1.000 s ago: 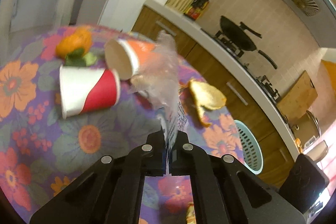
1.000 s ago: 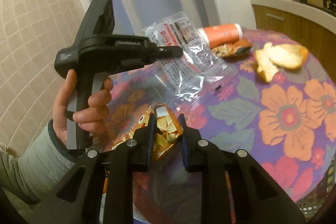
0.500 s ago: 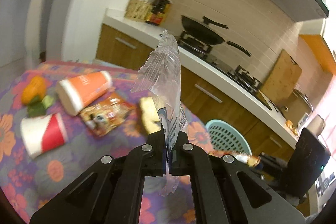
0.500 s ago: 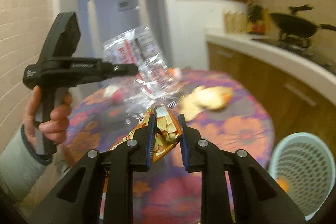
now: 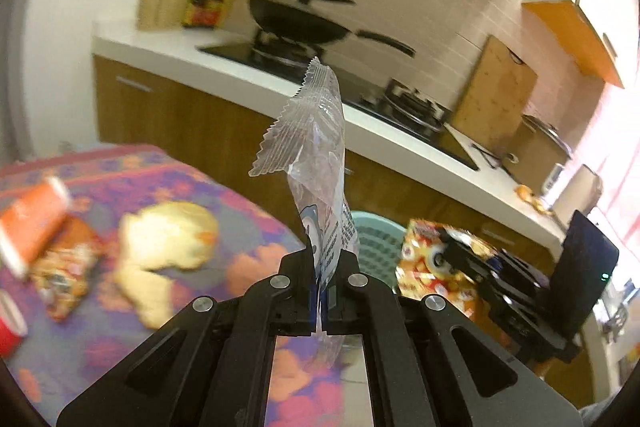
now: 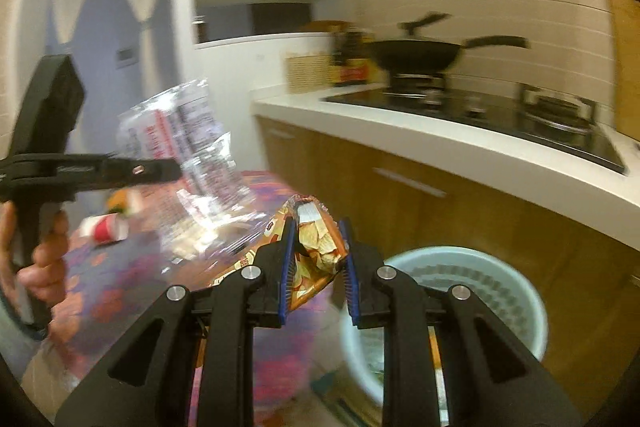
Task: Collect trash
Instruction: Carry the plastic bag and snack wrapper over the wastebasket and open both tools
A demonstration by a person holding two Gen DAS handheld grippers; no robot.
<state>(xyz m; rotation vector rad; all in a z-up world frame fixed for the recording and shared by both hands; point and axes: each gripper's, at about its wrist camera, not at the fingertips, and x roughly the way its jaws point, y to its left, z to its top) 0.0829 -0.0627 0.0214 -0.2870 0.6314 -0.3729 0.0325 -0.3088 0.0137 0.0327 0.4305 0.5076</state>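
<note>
My left gripper (image 5: 320, 263) is shut on a clear plastic wrapper (image 5: 316, 155) that stands up above the jaws; the same wrapper (image 6: 192, 147) and gripper (image 6: 172, 169) show at the left of the right wrist view. My right gripper (image 6: 318, 247) is shut on an orange chip bag (image 6: 316, 247), also seen at the right of the left wrist view as the chip bag (image 5: 424, 259). A pale green basket (image 6: 460, 267) stands on the floor just beyond the right gripper, and part of the basket (image 5: 372, 243) shows behind the wrapper.
On the flowered table (image 5: 200, 187) lie an orange paper cup (image 5: 32, 223), a snack packet (image 5: 64, 275), peel (image 5: 168, 239) and a red cup (image 6: 106, 229). A wooden counter (image 6: 440, 155) with a stove and wok (image 6: 416, 55) runs behind the basket.
Both grippers have swung away from the table toward the counter side, each keeping its wrapper. The basket now sits much closer below the right gripper.
</note>
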